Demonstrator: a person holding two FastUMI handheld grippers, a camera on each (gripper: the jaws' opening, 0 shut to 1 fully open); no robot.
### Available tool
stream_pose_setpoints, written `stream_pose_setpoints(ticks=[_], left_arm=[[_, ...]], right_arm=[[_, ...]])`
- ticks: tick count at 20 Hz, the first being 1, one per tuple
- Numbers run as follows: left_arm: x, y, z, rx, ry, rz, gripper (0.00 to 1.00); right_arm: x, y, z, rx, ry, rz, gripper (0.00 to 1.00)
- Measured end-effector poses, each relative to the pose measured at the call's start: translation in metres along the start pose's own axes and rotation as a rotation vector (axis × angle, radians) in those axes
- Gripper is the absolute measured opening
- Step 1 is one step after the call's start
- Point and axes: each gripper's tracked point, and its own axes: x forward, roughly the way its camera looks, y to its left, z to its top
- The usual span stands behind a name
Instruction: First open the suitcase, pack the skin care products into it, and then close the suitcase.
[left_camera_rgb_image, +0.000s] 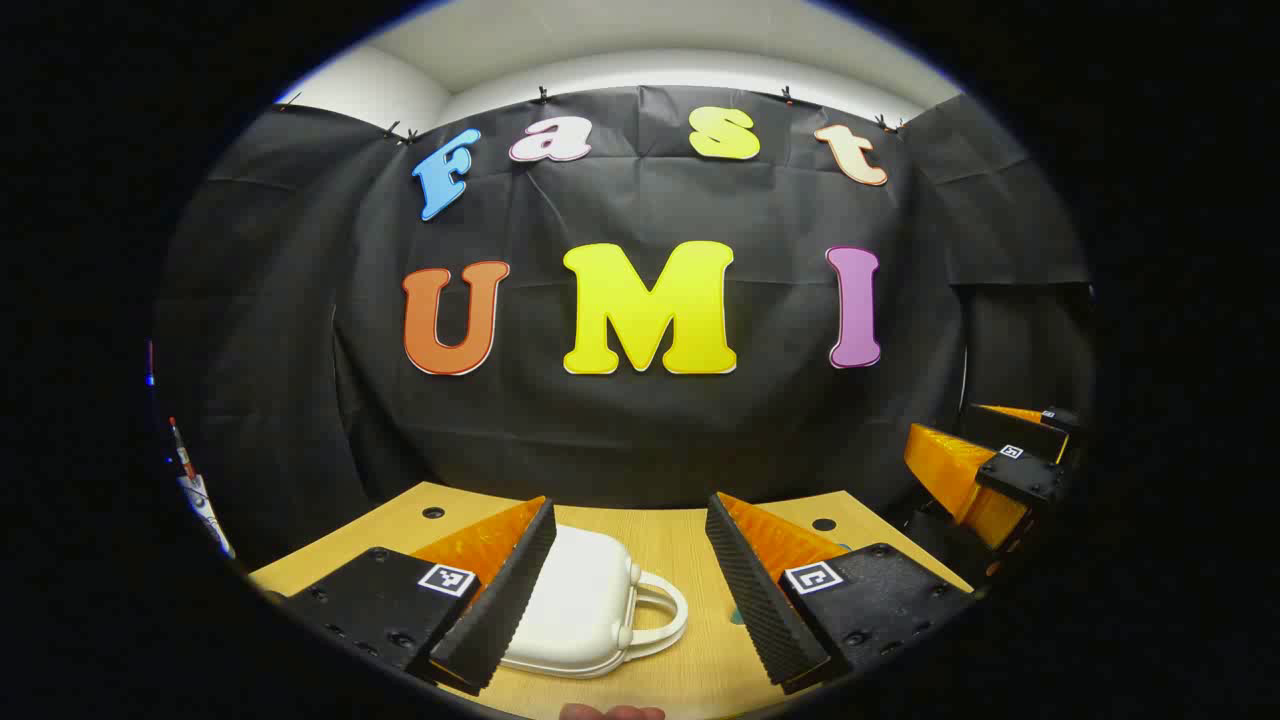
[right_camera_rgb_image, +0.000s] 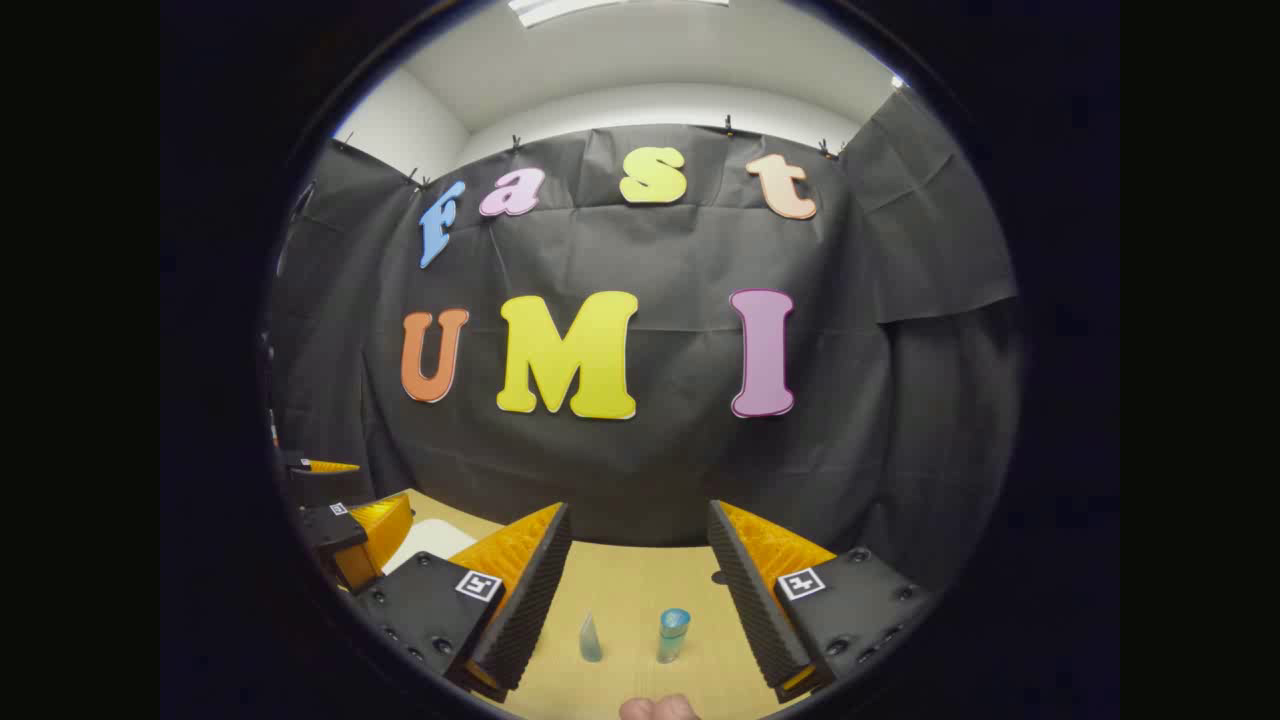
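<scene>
The left gripper (left_camera_rgb_image: 630, 580) has its fingers spread wide over the closed white suitcase (left_camera_rgb_image: 585, 605), which lies flat on the counter (left_camera_rgb_image: 690, 540) by the left finger. The right gripper (right_camera_rgb_image: 640, 590) is also wide apart, with two small bottles (right_camera_rgb_image: 672, 634) standing between its fingers near the counter's front edge.

I see a glossy white suitcase (left_camera_rgb_image: 580, 600) on my pale wood-grain table (left_camera_rgb_image: 680, 545); ahead stand a clear, faintly bluish pointed bottle (right_camera_rgb_image: 590, 638) and a translucent bottle with a teal-blue cap (right_camera_rgb_image: 673, 634)
</scene>
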Motion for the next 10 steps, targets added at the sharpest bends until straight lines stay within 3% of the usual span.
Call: stream_pose_setpoints(ticks=[10], left_arm=[[0.0041,0.0114,0.0070,0.005,-0.019,0.023,0.96]], right_arm=[[0.0095,0.0108,0.0018,0.000,-0.003,0.022,0.81]])
